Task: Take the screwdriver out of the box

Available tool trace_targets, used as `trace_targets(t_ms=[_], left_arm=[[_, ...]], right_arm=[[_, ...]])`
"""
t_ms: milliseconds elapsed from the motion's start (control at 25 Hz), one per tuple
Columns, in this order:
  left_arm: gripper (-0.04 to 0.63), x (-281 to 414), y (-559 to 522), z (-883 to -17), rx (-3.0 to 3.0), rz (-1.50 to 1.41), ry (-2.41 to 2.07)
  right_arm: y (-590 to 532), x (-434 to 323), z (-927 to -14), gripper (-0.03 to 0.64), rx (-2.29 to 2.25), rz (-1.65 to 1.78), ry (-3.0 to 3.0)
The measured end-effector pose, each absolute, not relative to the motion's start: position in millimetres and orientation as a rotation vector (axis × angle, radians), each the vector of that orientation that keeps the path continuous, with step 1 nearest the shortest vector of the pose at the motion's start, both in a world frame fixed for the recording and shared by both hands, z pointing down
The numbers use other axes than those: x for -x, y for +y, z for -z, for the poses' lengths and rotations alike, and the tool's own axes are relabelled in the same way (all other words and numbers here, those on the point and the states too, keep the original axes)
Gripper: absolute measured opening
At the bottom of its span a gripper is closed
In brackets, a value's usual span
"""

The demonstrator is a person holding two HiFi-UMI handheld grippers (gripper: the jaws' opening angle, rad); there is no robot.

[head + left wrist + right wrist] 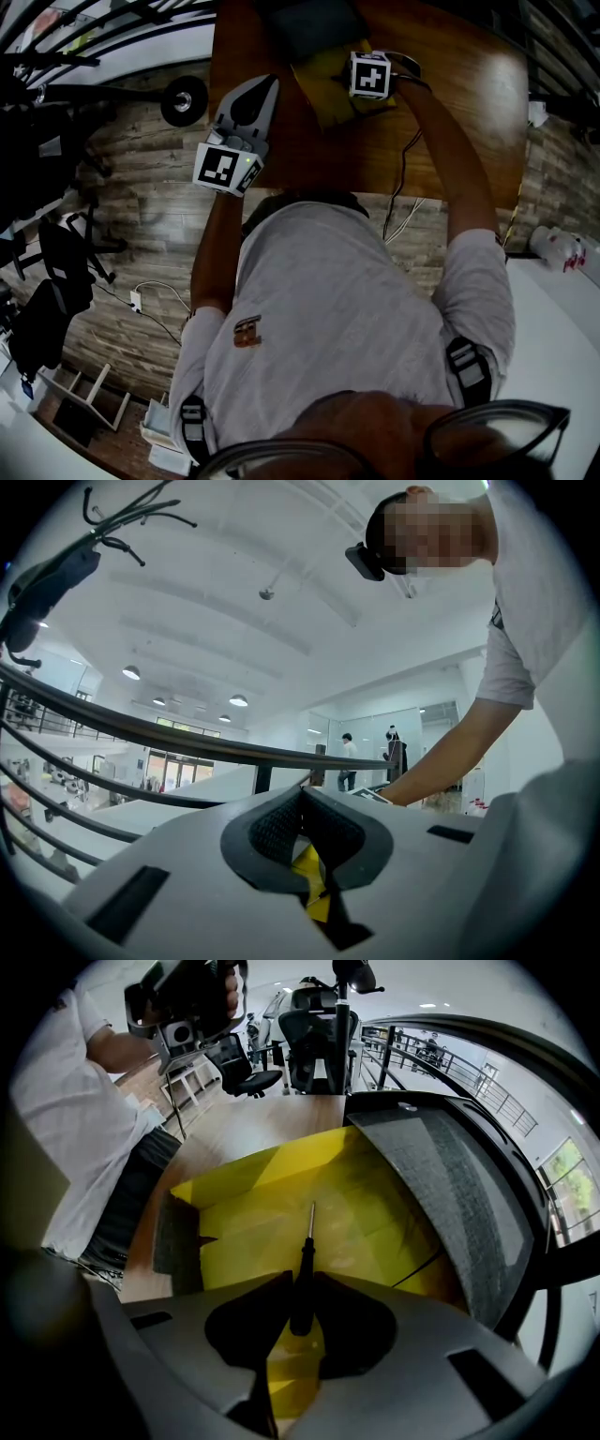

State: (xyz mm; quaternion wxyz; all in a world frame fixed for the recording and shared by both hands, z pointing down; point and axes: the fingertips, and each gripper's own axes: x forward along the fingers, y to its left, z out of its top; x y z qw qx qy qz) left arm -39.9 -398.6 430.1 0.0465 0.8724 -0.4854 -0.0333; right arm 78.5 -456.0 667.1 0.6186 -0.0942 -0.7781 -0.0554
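Note:
The screwdriver (302,1279) has a black handle and a thin metal shaft pointing away, and it lies low inside the open yellow box (253,1213). My right gripper (301,1290) points steeply down into the box, its jaws shut on the handle. In the head view, its marker cube (370,75) sits over the yellow box (328,84) on the wooden table (469,112). My left gripper (259,89) hovers level at the table's left edge, away from the box. Its pads (281,827) meet with nothing held between them.
The box's grey-lined lid (450,1185) stands open on the right side. A thin cable (403,178) hangs over the table's near edge. Office chairs (56,272) and a railing stand on the wood floor to the left. People stand far off in the left gripper view.

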Motion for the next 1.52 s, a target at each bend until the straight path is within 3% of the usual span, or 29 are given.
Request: trace_targets(t_ms=[760,1520], left_arm=[[0.020,50.3,-367.1,-418.1,-2.727,0.115,-1.383],[0.020,32.6,-337.3,-382.6,-2.812,0.210,-1.259]], right_arm=[[-433.6,-80.4,-620.5,0.078,-0.132,0.082,-1.978],[-381.7,-48.3,-427.5,0.077,-0.765,-0.142,-2.782]])
